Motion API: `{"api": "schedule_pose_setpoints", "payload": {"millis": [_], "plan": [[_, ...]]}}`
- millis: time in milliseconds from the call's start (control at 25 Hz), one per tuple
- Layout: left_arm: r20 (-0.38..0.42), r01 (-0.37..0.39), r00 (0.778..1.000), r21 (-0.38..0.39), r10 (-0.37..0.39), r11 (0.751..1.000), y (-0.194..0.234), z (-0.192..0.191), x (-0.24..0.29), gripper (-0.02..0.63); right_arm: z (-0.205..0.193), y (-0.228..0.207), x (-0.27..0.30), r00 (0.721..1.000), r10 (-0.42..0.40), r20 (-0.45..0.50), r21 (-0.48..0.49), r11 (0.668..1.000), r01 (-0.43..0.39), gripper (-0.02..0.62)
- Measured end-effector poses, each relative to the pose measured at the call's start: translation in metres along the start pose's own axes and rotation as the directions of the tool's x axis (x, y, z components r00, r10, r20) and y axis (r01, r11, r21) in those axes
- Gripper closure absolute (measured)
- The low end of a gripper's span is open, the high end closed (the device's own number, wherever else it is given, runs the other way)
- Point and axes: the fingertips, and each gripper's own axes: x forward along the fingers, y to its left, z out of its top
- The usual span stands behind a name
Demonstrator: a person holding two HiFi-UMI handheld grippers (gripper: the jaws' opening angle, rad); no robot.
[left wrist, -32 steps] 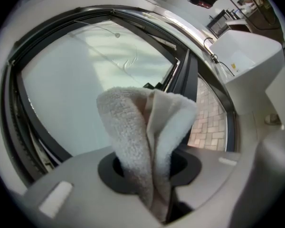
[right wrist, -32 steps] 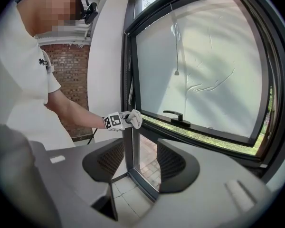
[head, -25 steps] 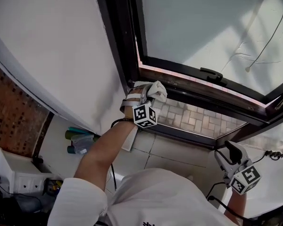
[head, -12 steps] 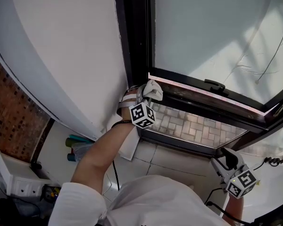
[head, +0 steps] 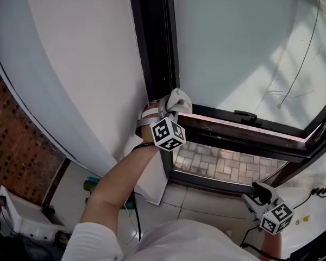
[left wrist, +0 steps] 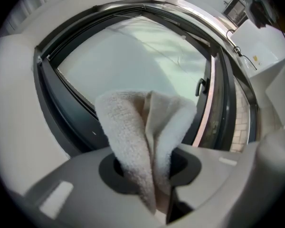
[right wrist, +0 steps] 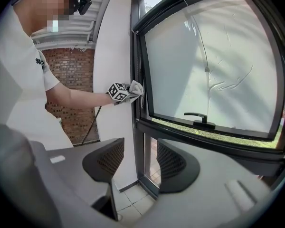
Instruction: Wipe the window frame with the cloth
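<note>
Left gripper view shows my left gripper [left wrist: 149, 165] clamped on the cloth [left wrist: 133, 127]; only the head view shows the cloth at the frame [head: 155, 48] corner. My right gripper [right wrist: 141, 167] gapes, empty.

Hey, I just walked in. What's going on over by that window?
A person is cleaning a window, with a handheld gripper in each hand. The left gripper is clamped on a white cloth and holds it against the dark window frame, at the corner where the upright meets the sash's lower bar. The right gripper hangs low by the person's side, jaws apart and empty.
</note>
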Motion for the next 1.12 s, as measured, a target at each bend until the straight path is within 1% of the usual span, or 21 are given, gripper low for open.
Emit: {"api": "schedule_pose_setpoints", "payload": {"millis": [120, 200, 360, 520, 760, 920, 1000, 1120], "plan": [[0.014, -0.019, 1.0, -0.008, 0.019, 1.0, 0.03, 0.019, -0.009, 0.476, -0.002, 0.004, -0.001, 1.0, 0.016, -0.011, 0.002, 1.0, -0.016, 0.377], [0.029, -0.047, 0.998, -0.008, 0.047, 0.999, 0.054, 0.033, -0.014, 0.476, -0.003, 0.006, 0.0, 1.0, 0.022, -0.009, 0.003, 1.0, -0.022, 0.377], [0.072, -0.107, 0.992, 0.013, 0.106, 0.994, 0.111, 0.063, -0.019, 0.474, -0.004, 0.003, 0.007, 1.0, 0.016, 0.011, 0.007, 1.0, -0.016, 0.377], [0.103, -0.142, 0.985, 0.006, 0.141, 0.99, 0.157, 0.091, -0.026, 0.474, -0.005, -0.001, 0.005, 1.0, 0.008, 0.018, 0.007, 1.0, -0.008, 0.378], [0.145, -0.225, 0.963, -0.021, 0.226, 0.974, 0.234, 0.135, -0.039, 0.474, -0.005, -0.006, 0.004, 1.0, -0.002, 0.023, 0.007, 1.0, 0.002, 0.377], [0.161, -0.271, 0.949, -0.018, 0.27, 0.963, 0.28, 0.165, -0.045, 0.472, -0.006, -0.007, 0.001, 1.0, -0.009, 0.024, 0.005, 1.0, 0.009, 0.377], [0.171, -0.283, 0.943, -0.029, 0.284, 0.959, 0.305, 0.179, -0.048, 0.472, -0.006, -0.007, 0.0, 1.0, -0.011, 0.024, 0.006, 1.0, 0.011, 0.377], [0.185, -0.296, 0.935, -0.064, 0.303, 0.953, 0.344, 0.201, -0.055, 0.471, -0.006, -0.009, -0.003, 1.0, -0.022, 0.021, 0.003, 1.0, 0.022, 0.377]]}}
